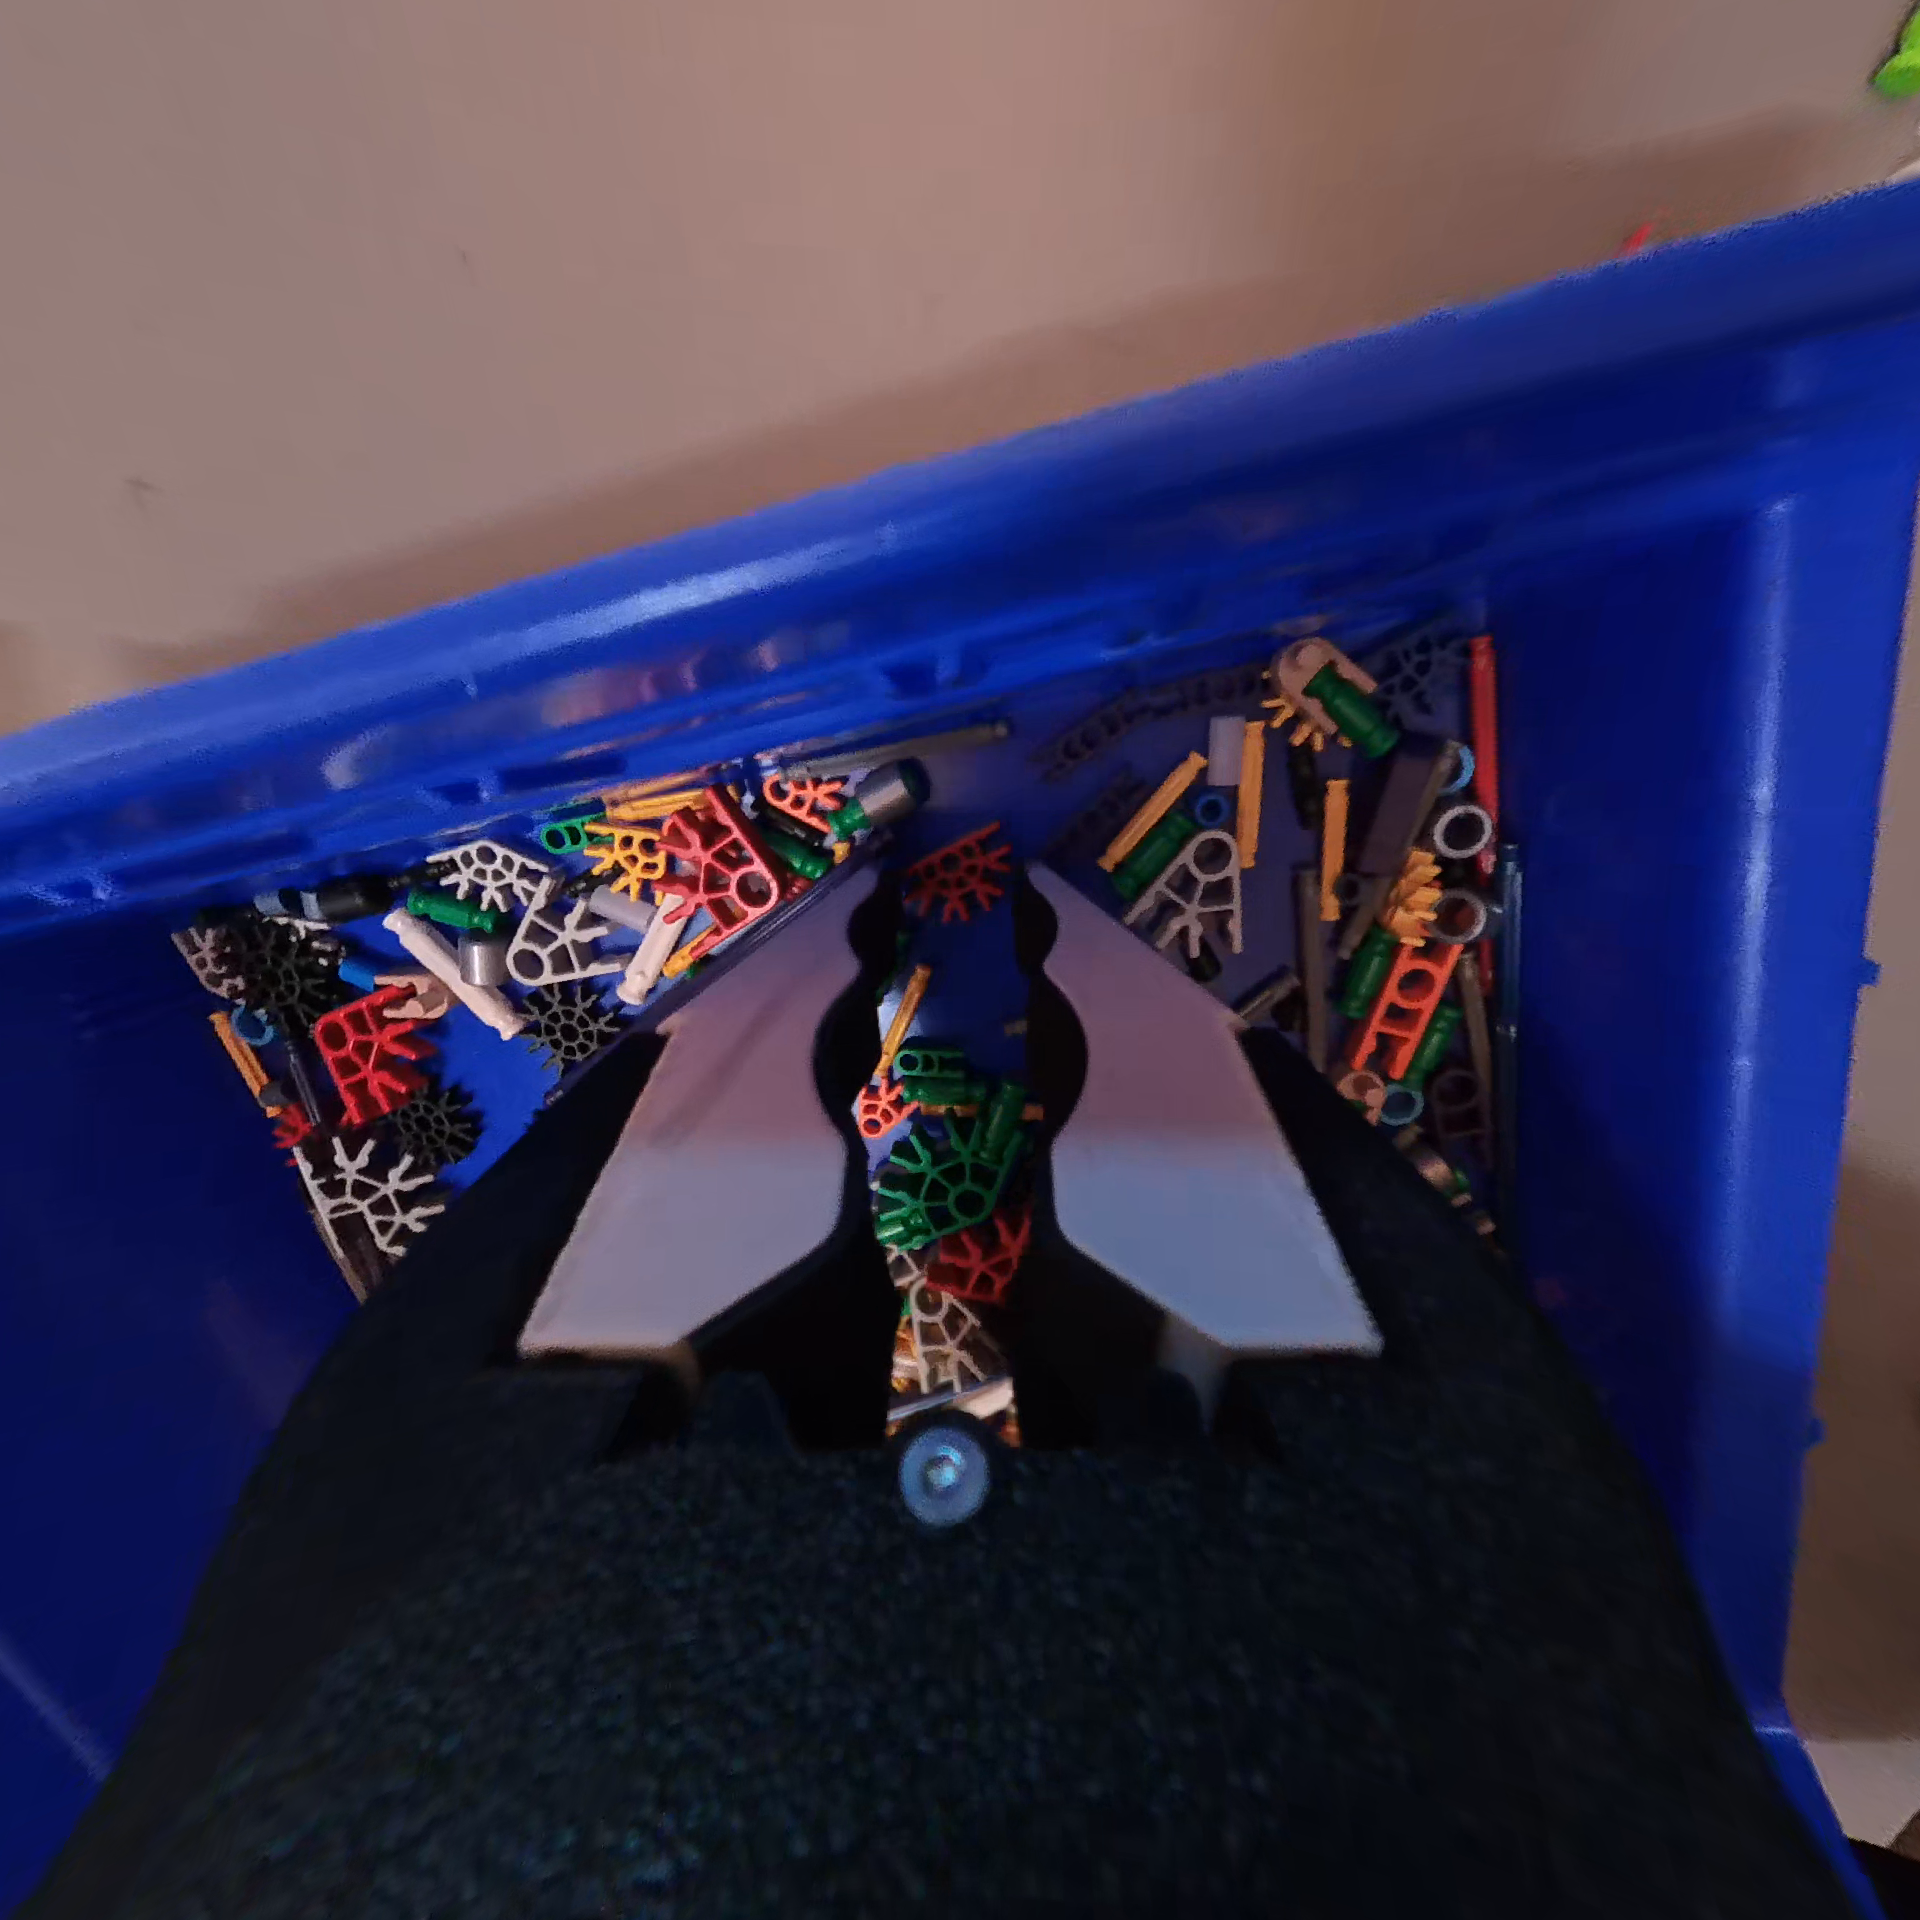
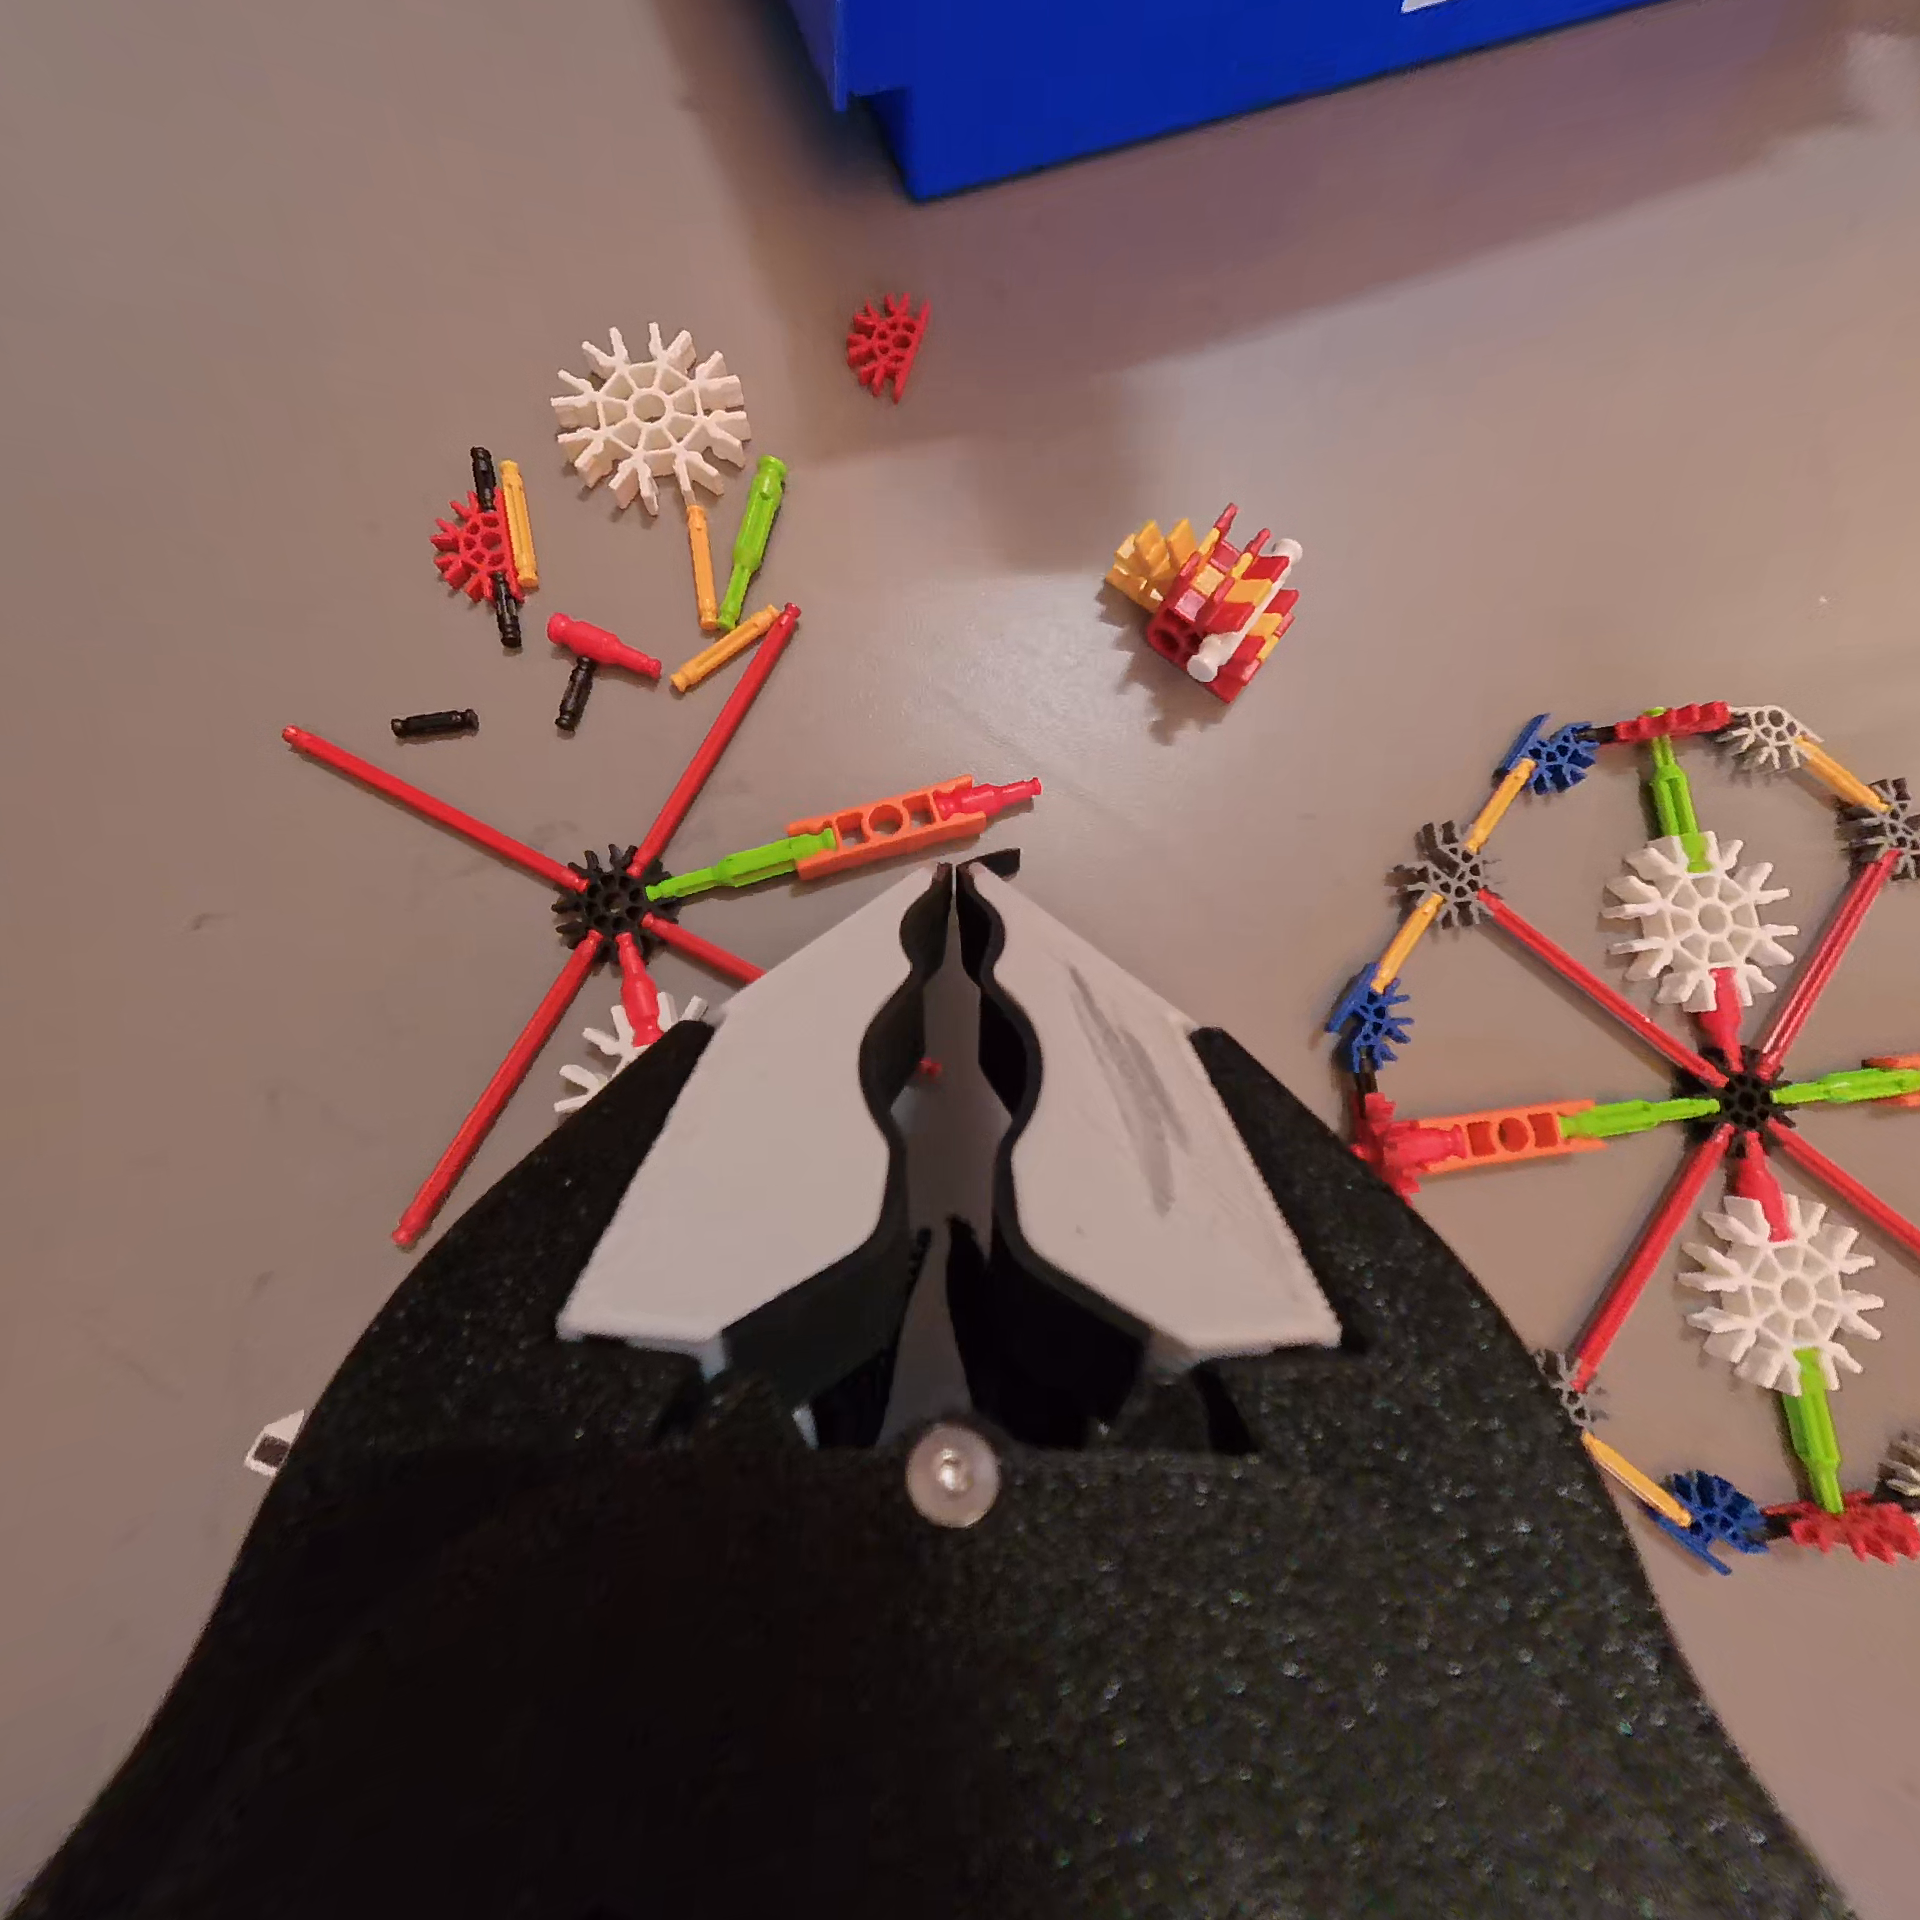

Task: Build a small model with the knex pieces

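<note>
My left gripper reaches down into a blue bin full of small plastic construction pieces. Its jaws are open. An orange-red snowflake connector lies on the bin floor between the fingertips, and I see no pad pressing on it. Green connectors and a yellow rod show farther back in the gap. My right gripper is shut, with nothing between the pads. It hovers over the grey table just in front of an orange connector that is joined by a green rod to a black hub with red spokes.
A finished spoked wheel lies on the table at the right. Loose pieces lie at the upper left: a white snowflake, a red connector, and short rods. A red-yellow cluster sits in the middle. The blue bin's corner is at the top. To reach the black hub in a straight line is about 6 cm for my right fingers, about 25 cm for my left.
</note>
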Demonstrator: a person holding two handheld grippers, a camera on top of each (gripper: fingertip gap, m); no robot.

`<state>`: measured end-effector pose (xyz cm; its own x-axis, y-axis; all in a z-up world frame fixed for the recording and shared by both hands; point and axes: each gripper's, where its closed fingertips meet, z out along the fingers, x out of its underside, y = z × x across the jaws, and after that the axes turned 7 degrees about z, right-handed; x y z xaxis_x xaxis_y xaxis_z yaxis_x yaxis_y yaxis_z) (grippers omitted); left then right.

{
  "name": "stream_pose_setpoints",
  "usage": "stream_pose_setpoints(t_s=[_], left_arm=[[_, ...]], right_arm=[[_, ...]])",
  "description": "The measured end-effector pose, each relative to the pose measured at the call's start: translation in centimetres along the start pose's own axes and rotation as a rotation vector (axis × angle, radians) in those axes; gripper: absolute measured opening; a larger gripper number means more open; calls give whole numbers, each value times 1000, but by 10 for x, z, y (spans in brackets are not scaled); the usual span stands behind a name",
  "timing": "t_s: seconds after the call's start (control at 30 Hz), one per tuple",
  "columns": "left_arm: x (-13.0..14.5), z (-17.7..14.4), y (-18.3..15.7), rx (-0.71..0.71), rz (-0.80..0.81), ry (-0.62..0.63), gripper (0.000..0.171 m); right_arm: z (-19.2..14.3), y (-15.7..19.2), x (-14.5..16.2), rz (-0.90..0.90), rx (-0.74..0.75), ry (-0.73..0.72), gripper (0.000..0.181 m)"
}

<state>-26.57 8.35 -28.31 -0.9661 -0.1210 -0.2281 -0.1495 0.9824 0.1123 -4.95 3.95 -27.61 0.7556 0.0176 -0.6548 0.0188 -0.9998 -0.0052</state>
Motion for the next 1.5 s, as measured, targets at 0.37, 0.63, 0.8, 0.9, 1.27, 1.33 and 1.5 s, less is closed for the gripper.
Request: stream_pose_setpoints(t_s=[0.37, 0.63, 0.8, 0.9, 1.27, 1.33, 1.5], left_arm=[[-1, -36, -4, -45, -22, -44, 20], [-79, -88, -69, -61, 139, -204, 20], [-119, -60, -102, -47, 238, -226, 7], [-118, -42, -104, -44, 259, -186, 7], [-69, -84, -134, 7, 82, -194, 10], [-52, -87, -175, 108, 53, -156, 11], [-23, -69, -265, 225, -12, -62, 11]], right_arm=[[0, 1, 0, -1, -3, -1, 0], [1, 1, 0, -2, -5, 0, 0], [0, 1, -1, -5, 0, -3, 0], [-2, 1, -2, -7, 4, -6, 0], [-4, 4, -5, -20, 3, -12, 0], [-3, 5, -6, -21, 0, -13, 0], [2, 9, -4, -26, -14, 0, 0]])
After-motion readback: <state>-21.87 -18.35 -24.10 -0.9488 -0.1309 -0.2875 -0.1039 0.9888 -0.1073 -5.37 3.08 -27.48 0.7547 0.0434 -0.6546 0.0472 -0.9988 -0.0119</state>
